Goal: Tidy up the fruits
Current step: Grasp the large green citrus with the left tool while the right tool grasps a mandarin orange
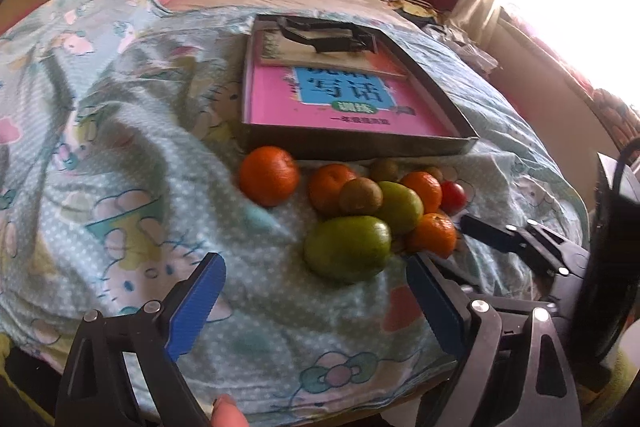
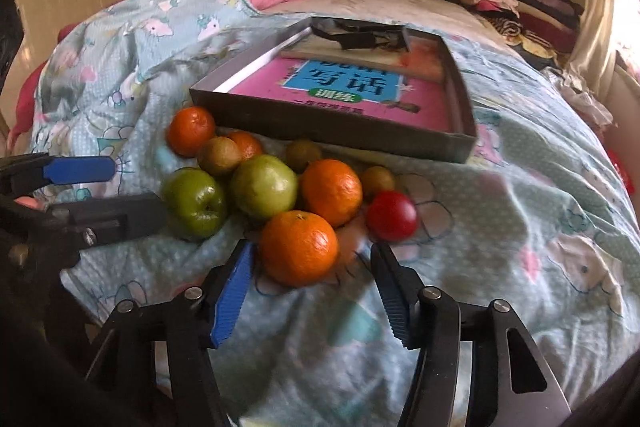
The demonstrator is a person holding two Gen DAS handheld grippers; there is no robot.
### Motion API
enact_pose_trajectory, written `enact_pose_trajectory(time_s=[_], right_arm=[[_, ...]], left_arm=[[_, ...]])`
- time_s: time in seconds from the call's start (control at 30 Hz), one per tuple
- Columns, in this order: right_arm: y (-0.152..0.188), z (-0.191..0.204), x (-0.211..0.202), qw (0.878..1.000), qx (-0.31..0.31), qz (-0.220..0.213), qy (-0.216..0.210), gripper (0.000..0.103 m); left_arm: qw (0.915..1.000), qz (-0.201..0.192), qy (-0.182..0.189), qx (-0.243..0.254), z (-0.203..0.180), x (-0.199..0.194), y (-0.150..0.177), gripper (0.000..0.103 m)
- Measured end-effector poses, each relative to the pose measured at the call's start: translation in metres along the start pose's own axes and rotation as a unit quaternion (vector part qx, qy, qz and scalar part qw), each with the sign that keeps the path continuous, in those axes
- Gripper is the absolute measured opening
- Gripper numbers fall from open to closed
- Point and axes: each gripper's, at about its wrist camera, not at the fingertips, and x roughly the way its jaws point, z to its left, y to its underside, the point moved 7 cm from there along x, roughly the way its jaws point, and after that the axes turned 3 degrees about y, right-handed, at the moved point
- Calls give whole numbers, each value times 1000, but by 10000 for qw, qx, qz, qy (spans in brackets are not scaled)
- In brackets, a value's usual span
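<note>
We hold left gripper (image 1: 316, 291) jaws released before green pear (image 1: 347, 247); right gripper (image 2: 312, 283) jaws released flanking orange (image 2: 299, 247) on bed quilt (image 2: 500, 211).

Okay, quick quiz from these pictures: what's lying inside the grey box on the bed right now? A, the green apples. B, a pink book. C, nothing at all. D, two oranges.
B: a pink book lies in the grey box, while the oranges and green apples sit on the blanket in front of it.
</note>
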Motion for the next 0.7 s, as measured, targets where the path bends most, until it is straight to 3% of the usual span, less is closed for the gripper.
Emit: enact_pose_trajectory(time_s=[0.13,0.23,0.43,0.5,0.7], right_arm=[[-2,6,12,9998,-143,-4,-138,45],[-1,5,12,9996,-117,-95,-241,42],[4,-1,3,9992,-4,-184,-340,42],[5,-6,0,9989,110,-210,-401,42],[5,-20,-8,9977,427,-261,-459,42]], left_arm=[[9998,181,119,38,-6,14,-1,83],[9993,309,190,3,-7,24,0,74],[9990,361,253,6,-8,35,-3,63],[9989,363,298,65,-10,40,-5,55],[9983,437,338,172,-12,39,-3,53]])
